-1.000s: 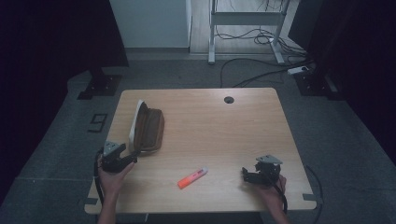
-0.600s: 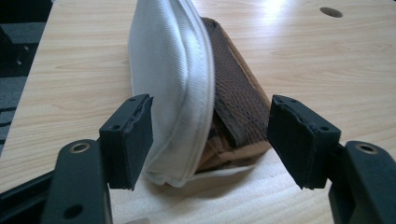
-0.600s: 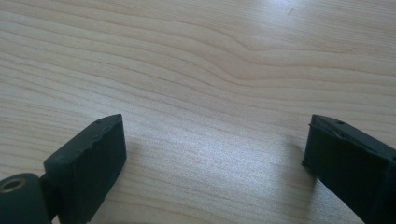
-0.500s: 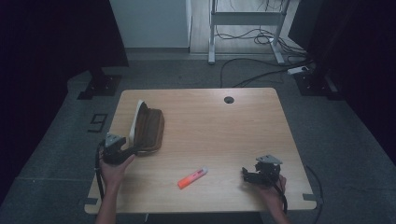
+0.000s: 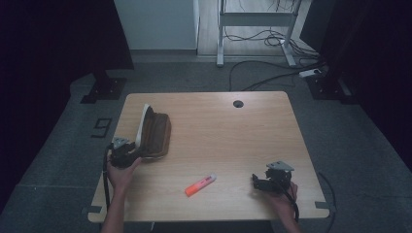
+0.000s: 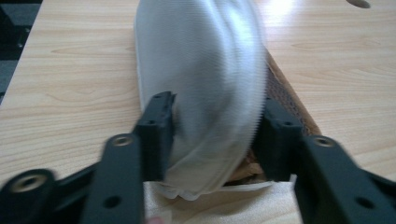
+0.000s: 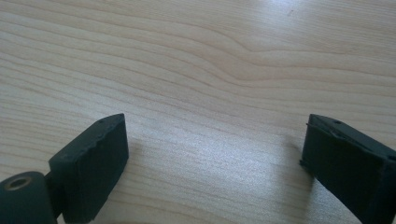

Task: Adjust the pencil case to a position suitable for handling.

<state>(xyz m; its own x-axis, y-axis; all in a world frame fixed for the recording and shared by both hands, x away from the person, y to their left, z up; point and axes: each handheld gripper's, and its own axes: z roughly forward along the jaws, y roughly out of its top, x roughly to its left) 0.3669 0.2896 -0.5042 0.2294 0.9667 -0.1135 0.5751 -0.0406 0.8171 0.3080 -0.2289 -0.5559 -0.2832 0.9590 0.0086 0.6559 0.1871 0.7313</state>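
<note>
A brown pouch [image 5: 158, 136] with a white mesh flap [image 5: 142, 124] standing up lies at the table's left side. My left gripper [image 5: 130, 151] is at its near end. In the left gripper view the jaws have just been closing, with the white flap [image 6: 205, 70] and the brown pouch edge [image 6: 285, 93] between them. My left gripper [image 6: 217, 135] now has both pads against the pouch. An orange highlighter [image 5: 200, 184] lies near the front middle. My right gripper [image 5: 260, 182] rests at the front right. In its own view it [image 7: 215, 154] stands open over bare wood.
The wooden table [image 5: 233, 131] has a round cable hole [image 5: 237, 103] near its far edge. A metal desk frame [image 5: 252, 29] and cables [image 5: 272, 77] sit on the floor beyond. Dark stands flank the table.
My left gripper has moved forward to the pouch's near end and its jaws now sit around the flap. The right gripper and highlighter have stayed put.
</note>
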